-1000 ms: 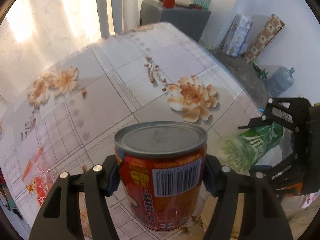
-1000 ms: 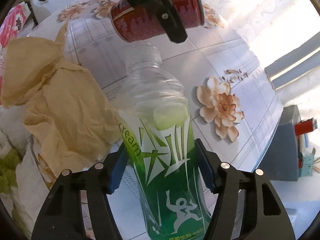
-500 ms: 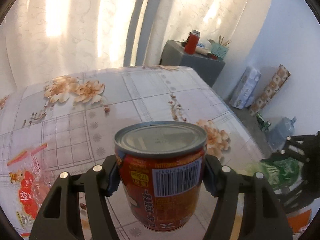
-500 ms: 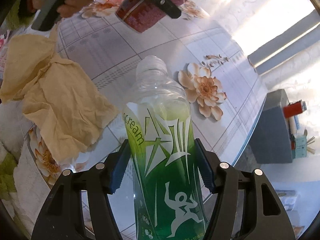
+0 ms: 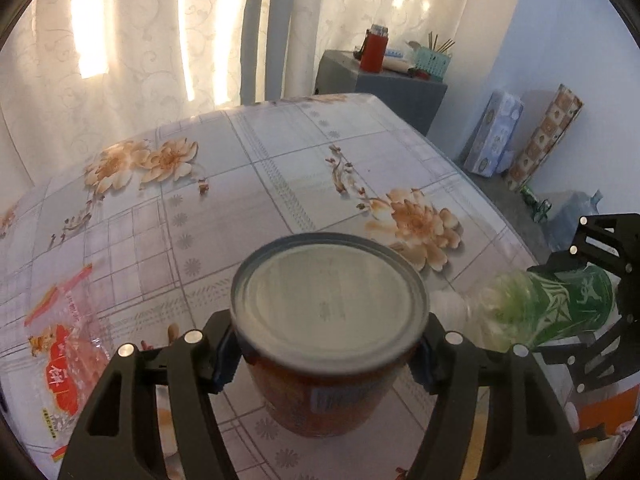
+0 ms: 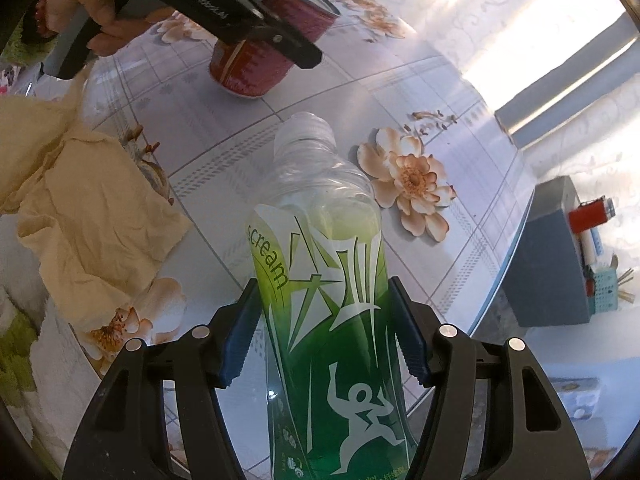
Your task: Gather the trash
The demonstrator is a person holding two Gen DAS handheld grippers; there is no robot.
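Observation:
My left gripper (image 5: 326, 354) is shut on a red tin can (image 5: 328, 308), held upright just above the flowered tablecloth (image 5: 240, 184); I see its grey lid from above. My right gripper (image 6: 326, 328) is shut on a green-labelled clear plastic bottle (image 6: 324, 280), neck pointing away over the table. The bottle also shows in the left wrist view (image 5: 548, 308), at the right beside the can. The can and left gripper show in the right wrist view (image 6: 260, 40), at the top with the person's hand.
A crumpled yellow-beige paper (image 6: 88, 208) lies on the table left of the bottle. A red-printed clear wrapper (image 5: 60, 352) lies at the table's left. A grey cabinet (image 5: 380, 84) with a red flask stands beyond the far edge. Boxes (image 5: 496, 136) and a water jug sit on the floor.
The left gripper tilted down and lowered the can toward the tablecloth; its lid now faces the camera. The right gripper drew the bottle back slightly, still gripped.

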